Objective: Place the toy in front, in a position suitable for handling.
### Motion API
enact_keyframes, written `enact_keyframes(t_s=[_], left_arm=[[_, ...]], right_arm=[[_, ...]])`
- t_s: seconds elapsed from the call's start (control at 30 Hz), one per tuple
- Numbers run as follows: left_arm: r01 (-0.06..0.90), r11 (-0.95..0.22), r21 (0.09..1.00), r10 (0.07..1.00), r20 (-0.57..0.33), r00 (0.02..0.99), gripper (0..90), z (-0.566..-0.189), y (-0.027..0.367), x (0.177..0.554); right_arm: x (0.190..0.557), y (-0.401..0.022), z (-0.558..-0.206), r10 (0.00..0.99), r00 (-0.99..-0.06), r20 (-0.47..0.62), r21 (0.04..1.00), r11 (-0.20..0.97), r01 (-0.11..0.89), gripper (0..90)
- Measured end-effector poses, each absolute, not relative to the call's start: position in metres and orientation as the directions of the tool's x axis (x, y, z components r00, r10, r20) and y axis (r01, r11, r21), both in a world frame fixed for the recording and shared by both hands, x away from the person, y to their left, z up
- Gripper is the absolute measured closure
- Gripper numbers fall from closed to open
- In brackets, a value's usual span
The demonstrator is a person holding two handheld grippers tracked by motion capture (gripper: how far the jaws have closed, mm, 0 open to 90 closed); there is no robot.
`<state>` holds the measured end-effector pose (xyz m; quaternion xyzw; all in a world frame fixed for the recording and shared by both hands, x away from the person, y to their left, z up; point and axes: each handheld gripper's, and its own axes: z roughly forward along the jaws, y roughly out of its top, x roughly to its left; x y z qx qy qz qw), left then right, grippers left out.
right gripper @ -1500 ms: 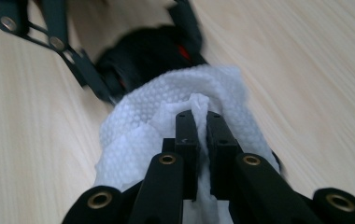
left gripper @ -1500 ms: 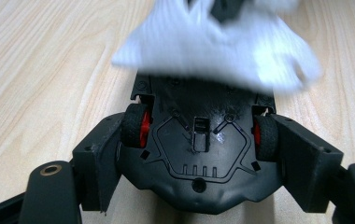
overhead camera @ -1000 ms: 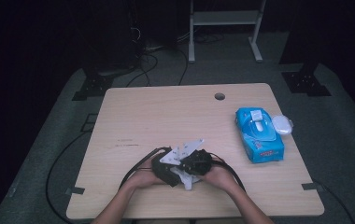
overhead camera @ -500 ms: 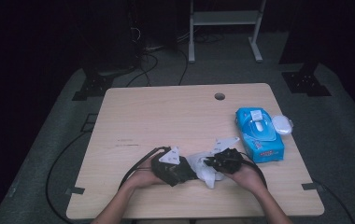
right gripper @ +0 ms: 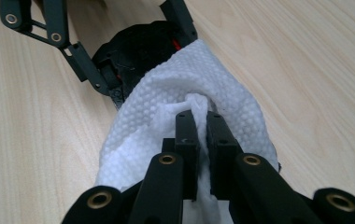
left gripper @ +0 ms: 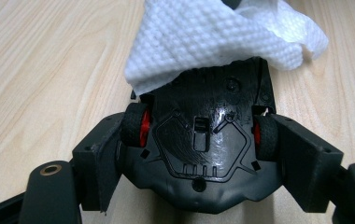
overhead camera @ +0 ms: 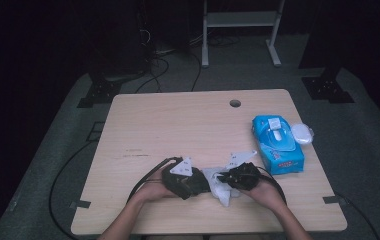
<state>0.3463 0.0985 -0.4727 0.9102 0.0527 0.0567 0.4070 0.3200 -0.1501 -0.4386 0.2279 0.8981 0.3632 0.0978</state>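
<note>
A black toy car (left gripper: 199,149) with red wheel hubs lies belly-up near the front edge of the table (overhead camera: 178,125), clamped at its sides by the left claw (left gripper: 199,154). A white wipe (right gripper: 185,107) is draped over one end of the car, and the right claw (right gripper: 198,126) has its jaws pinched tight on a bunched fold of it. Well off to the right lies a blue pack of wipes (overhead camera: 277,144).
</note>
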Motion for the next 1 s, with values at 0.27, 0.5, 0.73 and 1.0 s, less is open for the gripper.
enact_keyframes(t_s=[0.27,0.5,0.73,1.0], left_arm=[[0.044,-0.665,0.745,0.139,0.066,0.988,24.1,-0.473,0.099,0.347],[0.044,-0.666,0.745,0.139,0.066,0.988,24.1,-0.473,0.099,0.346],[0.044,-0.666,0.744,0.138,0.065,0.988,24.1,-0.473,0.100,0.347],[0.045,-0.666,0.745,0.138,0.063,0.988,24.0,-0.472,0.100,0.347]], right_arm=[[0.320,-0.162,-0.432,0.504,-0.863,0.013,0.726,0.589,0.355,64.8],[0.326,-0.145,-0.430,0.500,-0.866,-0.022,0.729,0.600,0.328,49.3],[0.330,-0.125,-0.438,0.464,-0.882,-0.081,0.695,0.660,0.283,77.0],[0.327,-0.159,-0.438,0.538,-0.840,-0.069,0.688,0.635,0.351,84.9]])
